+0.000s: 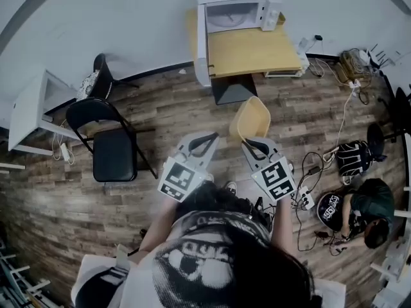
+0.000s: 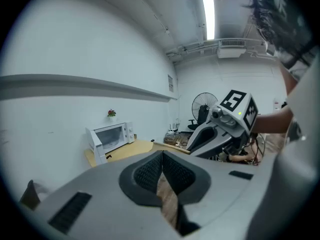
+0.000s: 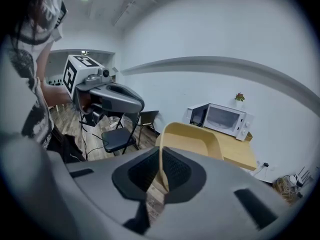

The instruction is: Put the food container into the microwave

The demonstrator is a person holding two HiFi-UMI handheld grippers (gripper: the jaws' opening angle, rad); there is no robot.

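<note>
Above the floor, right gripper fingers grasped the container rim; left gripper fingers were clenched, empty.

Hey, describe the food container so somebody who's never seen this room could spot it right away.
Find the wooden table against the white wall, with the white microwave on it. In front of it, above the wood floor, the right gripper pinches the food container by its rim. It is the only pale yellow open tub; the chair nearby is black.
</note>
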